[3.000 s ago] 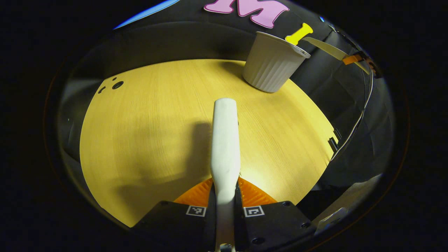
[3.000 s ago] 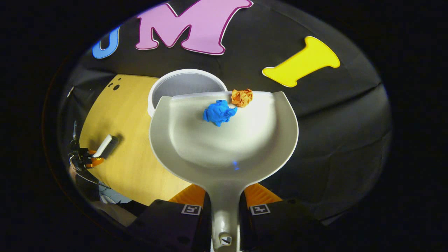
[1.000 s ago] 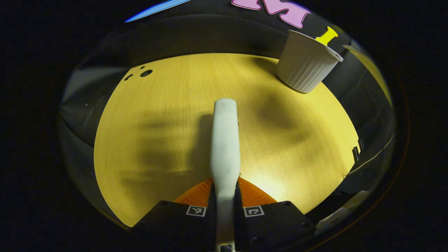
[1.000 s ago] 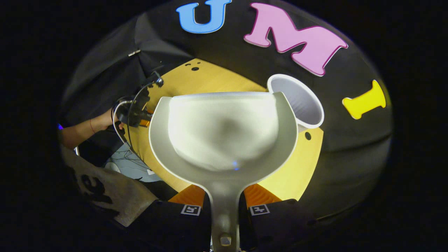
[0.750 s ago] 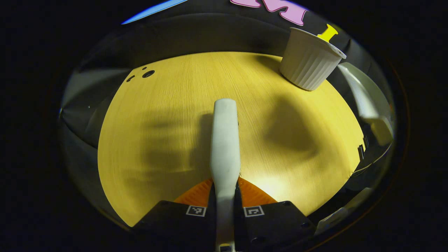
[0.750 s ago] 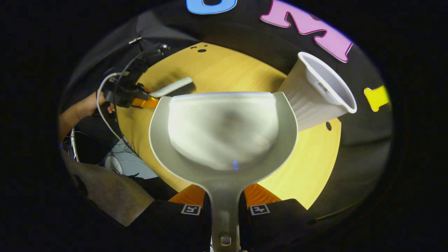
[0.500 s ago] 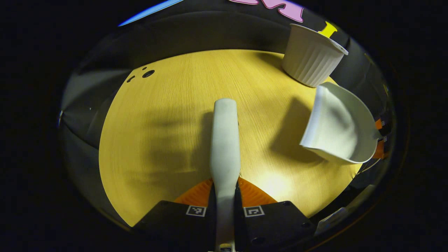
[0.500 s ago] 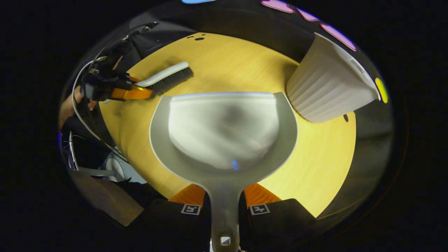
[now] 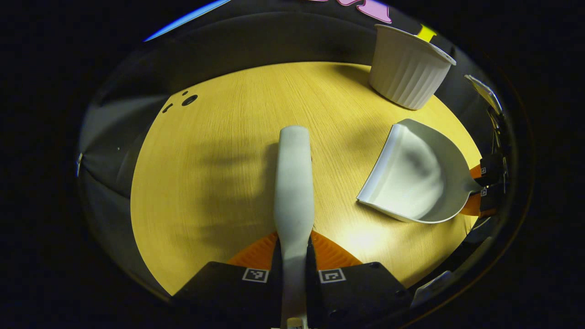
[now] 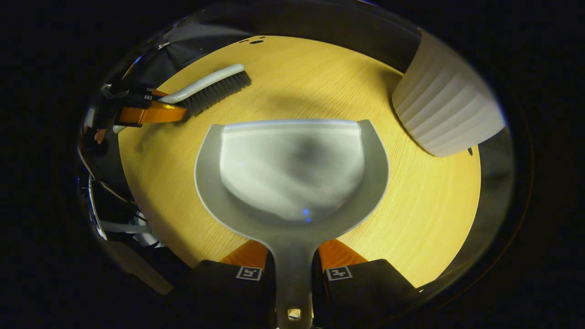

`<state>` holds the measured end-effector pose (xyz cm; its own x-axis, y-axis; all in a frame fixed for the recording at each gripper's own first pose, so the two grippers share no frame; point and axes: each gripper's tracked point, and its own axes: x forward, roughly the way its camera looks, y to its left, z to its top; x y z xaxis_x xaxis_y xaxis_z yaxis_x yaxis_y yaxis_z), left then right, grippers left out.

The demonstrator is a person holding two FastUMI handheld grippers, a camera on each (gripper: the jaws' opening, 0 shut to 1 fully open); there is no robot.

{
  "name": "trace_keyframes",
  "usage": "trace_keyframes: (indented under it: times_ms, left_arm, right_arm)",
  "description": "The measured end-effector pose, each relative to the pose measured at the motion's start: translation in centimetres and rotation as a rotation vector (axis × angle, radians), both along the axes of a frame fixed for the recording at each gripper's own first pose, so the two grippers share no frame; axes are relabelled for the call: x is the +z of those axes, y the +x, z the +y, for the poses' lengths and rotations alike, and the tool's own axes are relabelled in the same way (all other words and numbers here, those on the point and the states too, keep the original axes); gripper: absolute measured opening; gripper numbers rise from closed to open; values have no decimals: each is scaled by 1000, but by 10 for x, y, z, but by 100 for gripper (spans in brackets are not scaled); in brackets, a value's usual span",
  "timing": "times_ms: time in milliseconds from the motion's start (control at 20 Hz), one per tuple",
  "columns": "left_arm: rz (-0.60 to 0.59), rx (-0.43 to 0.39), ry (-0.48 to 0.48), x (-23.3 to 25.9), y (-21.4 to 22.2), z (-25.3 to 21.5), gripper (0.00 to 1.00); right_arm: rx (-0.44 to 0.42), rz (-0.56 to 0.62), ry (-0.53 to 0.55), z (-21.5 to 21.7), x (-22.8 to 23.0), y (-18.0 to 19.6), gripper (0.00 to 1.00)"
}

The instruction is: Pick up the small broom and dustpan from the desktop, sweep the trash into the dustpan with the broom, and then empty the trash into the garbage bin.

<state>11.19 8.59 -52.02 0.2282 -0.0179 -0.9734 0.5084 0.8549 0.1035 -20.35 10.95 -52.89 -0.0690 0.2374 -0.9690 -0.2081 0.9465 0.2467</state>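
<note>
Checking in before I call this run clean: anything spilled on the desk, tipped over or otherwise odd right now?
Nothing stands out. The dustpan is empty, the desktop shows no scraps, and the garbage bin stands upright. The left gripper holds the broom; the right gripper holds the dustpan by its handle.

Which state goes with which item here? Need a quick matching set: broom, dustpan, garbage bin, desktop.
Column 1:
1. broom
2. dustpan
3. garbage bin
4. desktop

Column 2:
A. white ribbed tub standing upright near the desk's far edge
B. yellow wood-grain surface, with no trash to be seen on it
C. empty tray, handle clamped in the right hand-held gripper
D. dark bristles facing down, handle clamped in the left hand-held gripper

Pairs: 1-D, 2-C, 3-A, 4-B
</note>
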Motion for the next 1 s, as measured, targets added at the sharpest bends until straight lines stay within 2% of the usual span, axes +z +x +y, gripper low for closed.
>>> trace_keyframes:
  times_ms: [200, 350, 400, 500, 550, 600, 650, 800, 1000]
  left_arm:
    - [11, 11, 25, 0, -4, 2, 29]
    - [8, 25, 37, 2, -3, 5, 29]
    - [-1, 25, 42, 3, 1, 6, 33]
    - [-2, 25, 55, 1, 3, 8, 32]
    - [-6, 24, 61, 3, 0, 9, 29]
    - [-11, 23, 68, 4, 1, 9, 36]
    - [-13, 23, 71, 6, 2, 10, 37]
    - [-11, 9, 78, 13, -1, 13, 47]
    - [-67, -22, 74, 51, 2, 17, 47]
  right_arm:
    - [4, -2, -4, -2, -2, -2, 37]
    - [-2, 15, -7, -2, -3, -3, 39]
    - [-11, 11, -4, -2, 1, -1, 40]
    - [-21, 18, 6, -2, 1, -3, 45]
    - [-25, 21, 11, -2, 2, -3, 42]
    - [-30, 23, 13, -2, 5, -3, 44]
    - [-35, 24, 16, -4, 12, -3, 50]
    - [-30, 0, 30, -12, 35, 0, 50]
    - [-48, -100, 42, -25, 78, 20, 50]
